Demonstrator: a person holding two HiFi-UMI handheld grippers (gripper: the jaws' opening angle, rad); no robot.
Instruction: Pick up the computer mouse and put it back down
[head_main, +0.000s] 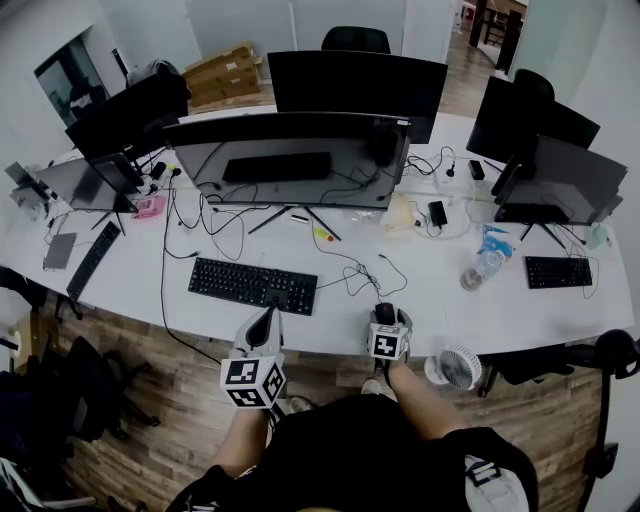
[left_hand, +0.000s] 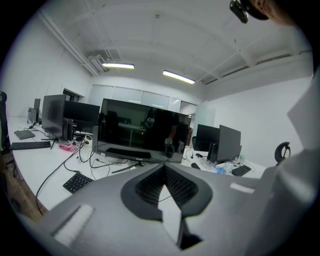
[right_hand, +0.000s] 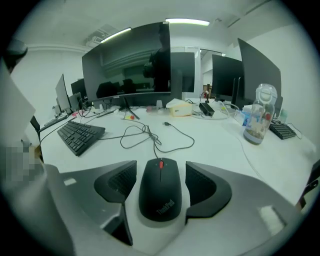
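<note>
Left gripper (left_hand: 164, 169): we are holding it idle, jaws together, empty. Right gripper (right_hand: 160, 172): nearer; we are straddling the computer mouse (right_hand: 160, 196) on the desk (right_hand: 220, 142), jaws apart beside its flanks, its long axis running along them.

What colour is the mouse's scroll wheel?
Red scroll wheel on a black mouse; shows best in the right gripper view.

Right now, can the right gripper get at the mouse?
Probably yes: the mouse already lies between the open jaws of the right gripper, with nothing in between. Its cable trails forward, clear of the jaws.
</note>
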